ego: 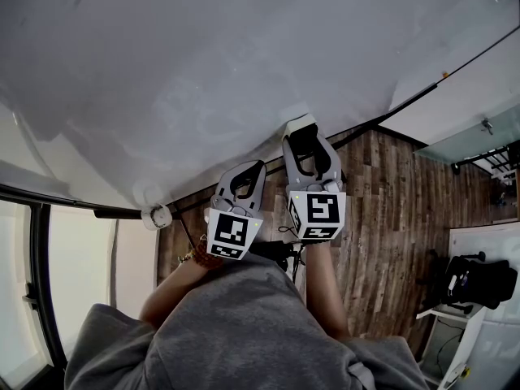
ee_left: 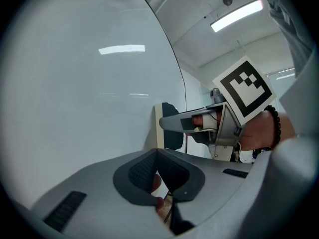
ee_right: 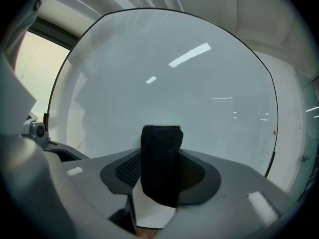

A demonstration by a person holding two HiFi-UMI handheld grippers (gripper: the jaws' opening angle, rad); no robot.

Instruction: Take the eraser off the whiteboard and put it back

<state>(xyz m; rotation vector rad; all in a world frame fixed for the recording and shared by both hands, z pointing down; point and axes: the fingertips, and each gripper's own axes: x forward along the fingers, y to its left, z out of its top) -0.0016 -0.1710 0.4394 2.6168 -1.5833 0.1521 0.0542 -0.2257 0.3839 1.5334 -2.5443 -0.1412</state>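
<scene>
Between the jaws of our right gripper (ego: pixel 306 135) stands the eraser (ee_right: pixel 160 148), pinched across its narrow sides, with its dark face toward the gripper's camera and its pale back toward the whiteboard (ee_right: pixel 164 73). We hold this gripper level and square to the board. We judge that this lets the eraser meet or leave the surface flat rather than on one edge. In the left gripper view the pale back looks flush against the board, but we cannot tell whether it clings there or only touches. So we cannot say whether this is the lift-off or the return. Our left gripper (ee_left: pixel 156 156) has its jaws pressed together on nothing. It waits just beside the right one and a little back from the board, touching neither eraser nor gripper. We take it to be idle because one grip is enough for so light a thing. Below both lies the wood floor (ego: pixel 390 210). If we let go before the eraser holds to the board, it would likely drop there.
</scene>
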